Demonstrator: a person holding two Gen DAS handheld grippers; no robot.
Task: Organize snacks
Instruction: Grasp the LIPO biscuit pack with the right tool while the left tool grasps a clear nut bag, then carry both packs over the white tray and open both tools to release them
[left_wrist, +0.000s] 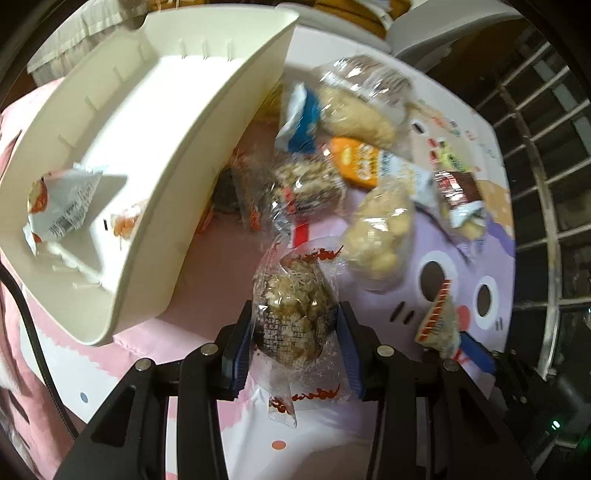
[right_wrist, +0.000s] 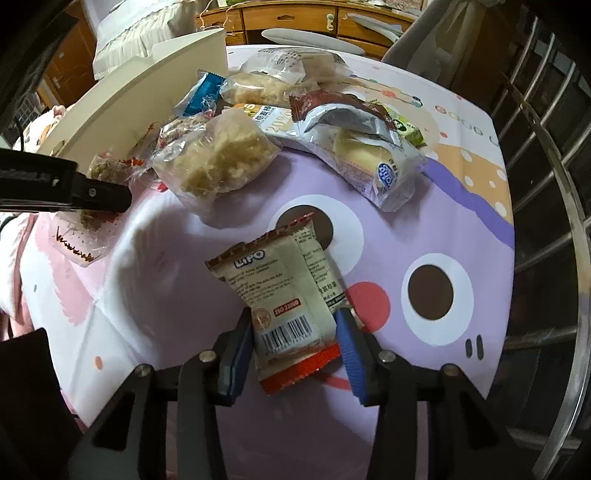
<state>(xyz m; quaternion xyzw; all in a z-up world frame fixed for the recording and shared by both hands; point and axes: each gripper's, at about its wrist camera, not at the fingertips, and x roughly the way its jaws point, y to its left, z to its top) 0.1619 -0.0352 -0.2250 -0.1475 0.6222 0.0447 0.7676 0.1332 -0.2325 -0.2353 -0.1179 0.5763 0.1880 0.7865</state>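
You are early in the job: only two packets lie in the white bin (left_wrist: 155, 122), while a heap of snacks (right_wrist: 236, 162) waits on the tabletop (right_wrist: 424, 229) beside it. Your left claw (left_wrist: 293, 341) is clamped on a clear-wrapped puffed snack (left_wrist: 291, 314), lifted near the bin. Your right claw (right_wrist: 295, 354) grips a packet (right_wrist: 284, 299) on the cloth, reading "LiPO" and "ISO 22000".

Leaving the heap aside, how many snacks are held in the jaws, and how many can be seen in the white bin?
Held in jaws: 2 (rice cake, Lipo pack)
In the bin: 2 (white pack, orange pack)
Total: 4
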